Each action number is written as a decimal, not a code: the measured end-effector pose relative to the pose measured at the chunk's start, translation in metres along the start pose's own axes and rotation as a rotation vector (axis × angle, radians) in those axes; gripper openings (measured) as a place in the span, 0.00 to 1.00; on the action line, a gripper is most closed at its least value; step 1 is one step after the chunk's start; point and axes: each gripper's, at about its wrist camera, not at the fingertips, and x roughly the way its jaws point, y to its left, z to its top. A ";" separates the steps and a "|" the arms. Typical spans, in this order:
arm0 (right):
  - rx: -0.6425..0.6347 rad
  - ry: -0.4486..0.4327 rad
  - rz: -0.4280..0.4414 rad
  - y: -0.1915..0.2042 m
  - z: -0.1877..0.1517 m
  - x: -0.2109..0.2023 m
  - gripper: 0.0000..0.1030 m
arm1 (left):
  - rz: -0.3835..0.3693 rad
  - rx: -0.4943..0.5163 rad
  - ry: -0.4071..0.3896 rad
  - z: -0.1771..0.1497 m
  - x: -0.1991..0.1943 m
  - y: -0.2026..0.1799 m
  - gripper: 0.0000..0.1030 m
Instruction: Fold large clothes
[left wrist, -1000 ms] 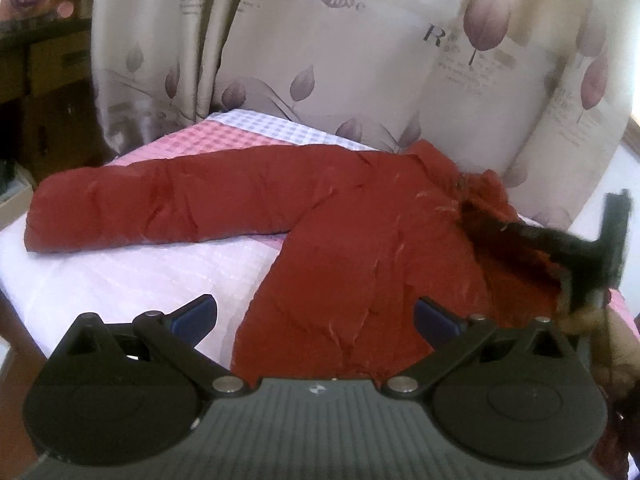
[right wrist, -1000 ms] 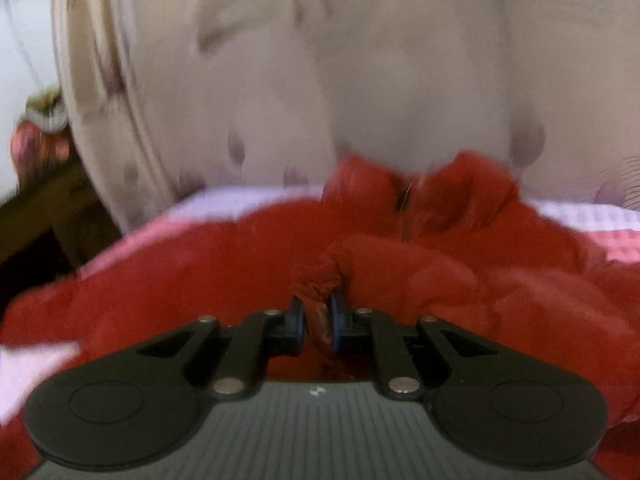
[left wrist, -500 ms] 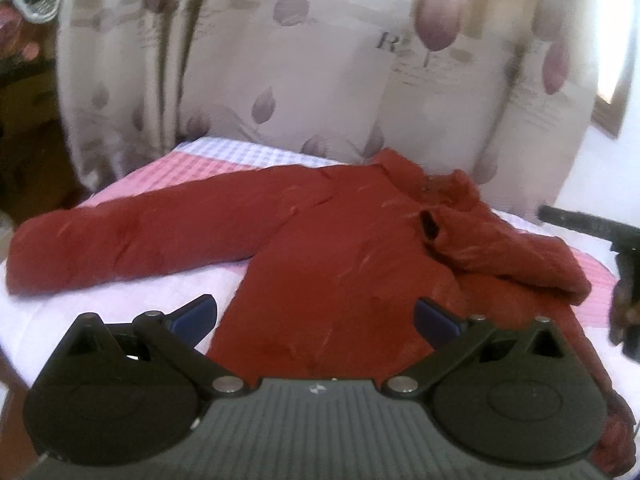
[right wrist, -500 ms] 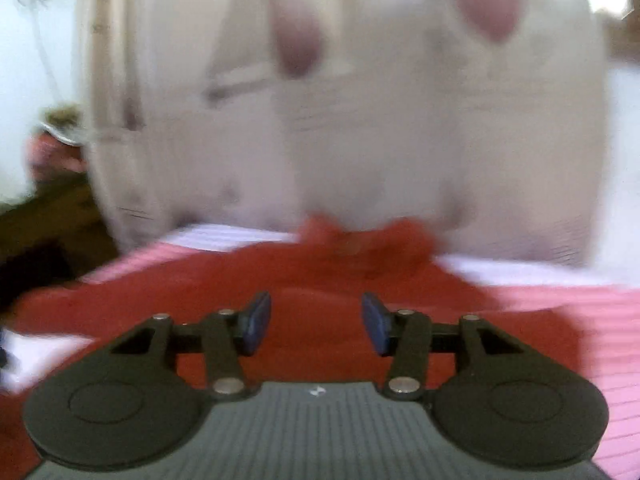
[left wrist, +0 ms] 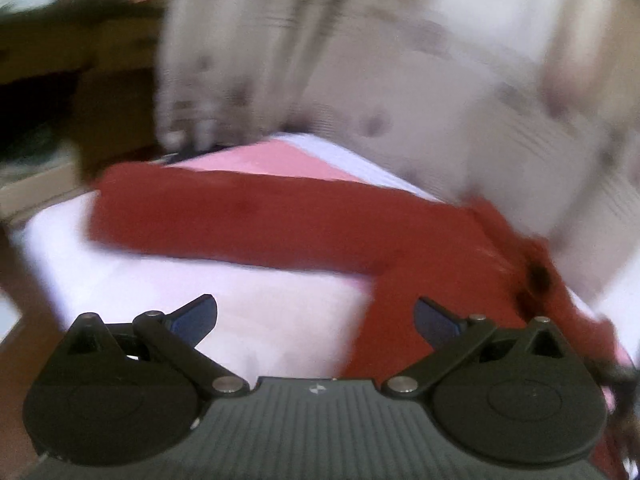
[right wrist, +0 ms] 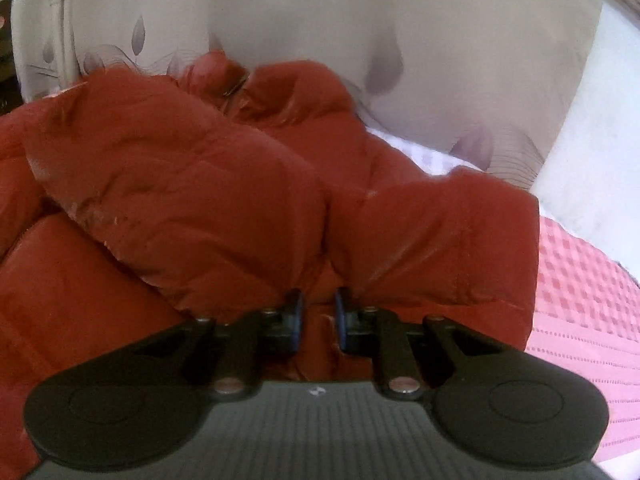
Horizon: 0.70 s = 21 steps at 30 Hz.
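A red padded jacket (left wrist: 440,264) lies on the bed. Its long sleeve (left wrist: 224,216) stretches out to the left in the blurred left wrist view. My left gripper (left wrist: 316,316) is open and empty, held above the bed between the sleeve and the jacket's body. In the right wrist view the jacket (right wrist: 180,184) fills the frame, with its other sleeve folded over the body. My right gripper (right wrist: 318,320) is shut on a fold of the jacket's red fabric at its right side.
The bed has a pink and white checked cover (right wrist: 580,320), also seen in the left wrist view (left wrist: 224,320). A beige leaf-print curtain (right wrist: 400,20) hangs right behind the bed. Dark wooden furniture (left wrist: 60,80) stands at the far left.
My right gripper let go of the sleeve it was carrying, opened, then closed on the jacket's right side. The left gripper stayed open and swung left toward the outstretched sleeve.
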 end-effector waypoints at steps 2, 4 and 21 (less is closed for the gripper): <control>0.019 -0.016 -0.015 -0.001 0.003 -0.007 0.17 | 0.066 -0.097 -0.005 0.008 0.004 0.035 1.00; 0.058 -0.093 0.007 0.002 0.009 -0.029 0.18 | 0.098 -0.200 -0.026 0.016 0.007 0.071 1.00; 0.069 -0.273 0.130 0.025 -0.026 -0.139 0.32 | 0.135 -0.268 0.033 0.083 0.095 0.133 0.07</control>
